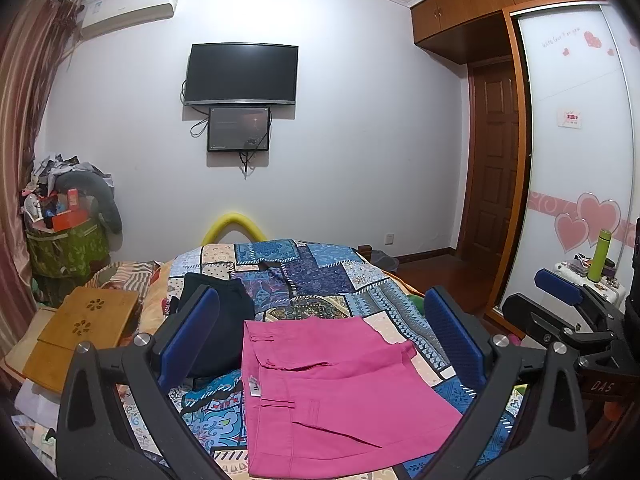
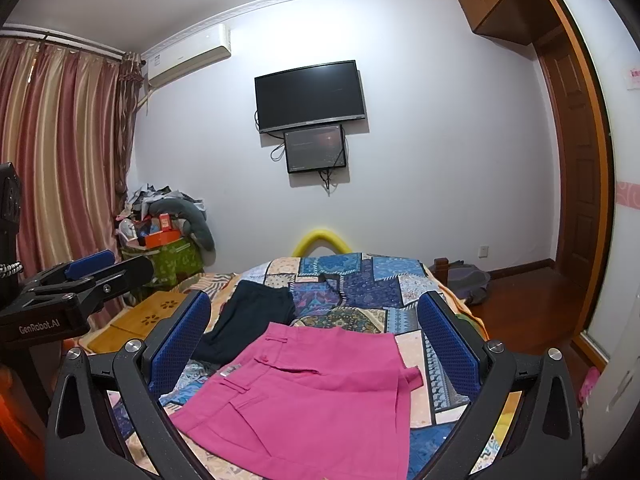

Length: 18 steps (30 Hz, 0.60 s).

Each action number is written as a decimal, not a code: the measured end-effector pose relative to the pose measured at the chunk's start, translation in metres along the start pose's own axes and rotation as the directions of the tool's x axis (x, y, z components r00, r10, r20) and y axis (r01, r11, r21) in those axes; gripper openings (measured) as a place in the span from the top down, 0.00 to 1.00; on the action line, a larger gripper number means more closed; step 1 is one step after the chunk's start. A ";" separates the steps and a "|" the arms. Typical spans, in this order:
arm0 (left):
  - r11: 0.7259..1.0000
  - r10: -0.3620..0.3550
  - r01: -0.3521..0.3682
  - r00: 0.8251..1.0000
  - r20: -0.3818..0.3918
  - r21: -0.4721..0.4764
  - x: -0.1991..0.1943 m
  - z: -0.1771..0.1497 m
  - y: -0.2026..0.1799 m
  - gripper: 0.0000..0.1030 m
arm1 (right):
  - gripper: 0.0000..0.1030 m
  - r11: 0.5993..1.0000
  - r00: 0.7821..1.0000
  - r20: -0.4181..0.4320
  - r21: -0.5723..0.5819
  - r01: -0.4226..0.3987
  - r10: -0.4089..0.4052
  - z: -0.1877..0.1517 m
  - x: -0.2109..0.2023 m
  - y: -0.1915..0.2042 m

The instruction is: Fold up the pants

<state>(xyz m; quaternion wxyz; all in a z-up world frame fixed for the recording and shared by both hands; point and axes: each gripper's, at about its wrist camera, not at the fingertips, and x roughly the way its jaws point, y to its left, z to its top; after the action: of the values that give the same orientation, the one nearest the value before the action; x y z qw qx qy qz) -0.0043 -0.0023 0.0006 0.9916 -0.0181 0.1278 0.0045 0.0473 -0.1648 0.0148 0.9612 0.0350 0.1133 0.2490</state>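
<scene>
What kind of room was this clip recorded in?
Most likely a home bedroom: a bed with a patchwork bedspread, a wall-mounted TV, and a built-in wardrobe. Folded pink pants lie on the bed.

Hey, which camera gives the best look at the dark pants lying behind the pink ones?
The right wrist view: the dark pants lie mostly in the open beside the pink pants. In the left wrist view, the left gripper's finger covers part of the dark pants.

A home bedroom — patchwork-covered bed (image 1: 320,280), wall-mounted television (image 1: 242,74), striped curtains (image 2: 60,152), air conditioner (image 1: 128,10) — wooden wardrobe (image 1: 460,12).
</scene>
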 end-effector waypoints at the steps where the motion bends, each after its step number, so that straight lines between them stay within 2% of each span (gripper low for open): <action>1: 1.000 0.000 0.000 1.000 -0.001 0.000 0.000 0.000 0.000 0.00 | 0.00 1.000 1.000 0.000 0.000 0.000 0.000 0.000 0.000 0.000; 18: 1.000 0.003 -0.003 1.000 0.000 -0.003 0.002 -0.002 0.001 0.00 | 0.00 1.000 1.000 -0.012 0.009 0.006 -0.006 -0.004 0.002 0.000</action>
<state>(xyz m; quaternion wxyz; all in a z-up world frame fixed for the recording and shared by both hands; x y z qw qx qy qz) -0.0024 -0.0018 -0.0020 0.9916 -0.0192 0.1277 0.0062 0.0482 -0.1637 0.0106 0.9611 0.0377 0.1202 0.2458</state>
